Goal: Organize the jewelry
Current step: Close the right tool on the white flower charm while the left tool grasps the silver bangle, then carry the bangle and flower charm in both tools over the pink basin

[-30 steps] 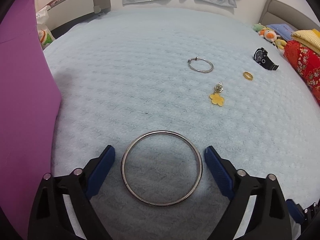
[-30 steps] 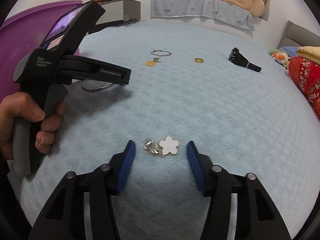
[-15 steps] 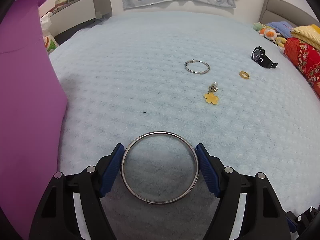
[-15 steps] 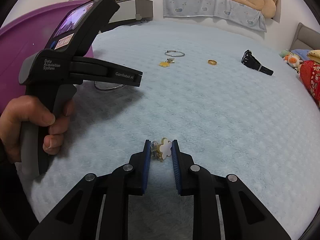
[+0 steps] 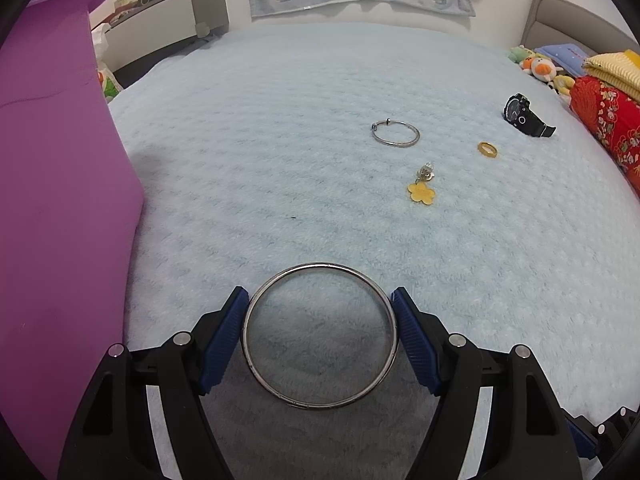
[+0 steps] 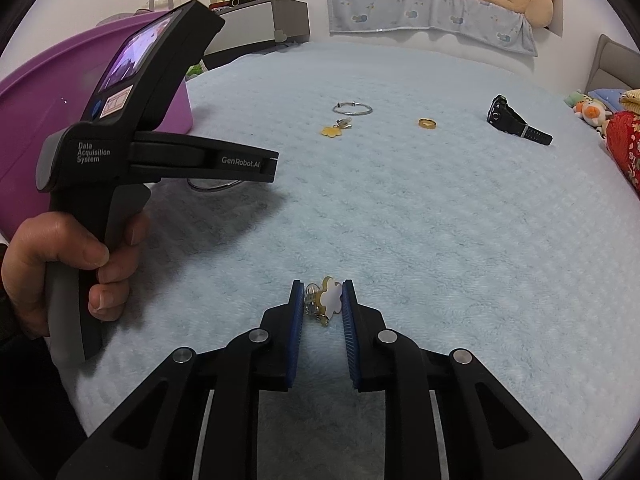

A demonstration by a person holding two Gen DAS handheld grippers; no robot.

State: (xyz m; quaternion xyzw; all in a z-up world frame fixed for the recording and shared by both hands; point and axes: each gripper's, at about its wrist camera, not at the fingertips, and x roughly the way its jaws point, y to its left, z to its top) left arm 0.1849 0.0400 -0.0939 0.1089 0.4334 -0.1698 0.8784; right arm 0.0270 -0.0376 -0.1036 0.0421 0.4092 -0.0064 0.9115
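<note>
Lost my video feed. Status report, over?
Left gripper clamped across large silver bangle. Right gripper shut on white flower charm, jaws just closed. Blanket around both unobstructed.

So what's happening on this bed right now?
A person is picking jewelry off a light blue blanket with two handheld grippers. The left gripper has closed on a large silver bangle; the right gripper, jaws just closing, pinches a white flower charm. A smaller bangle, yellow flower charm, gold ring and black watch lie untouched.
</note>
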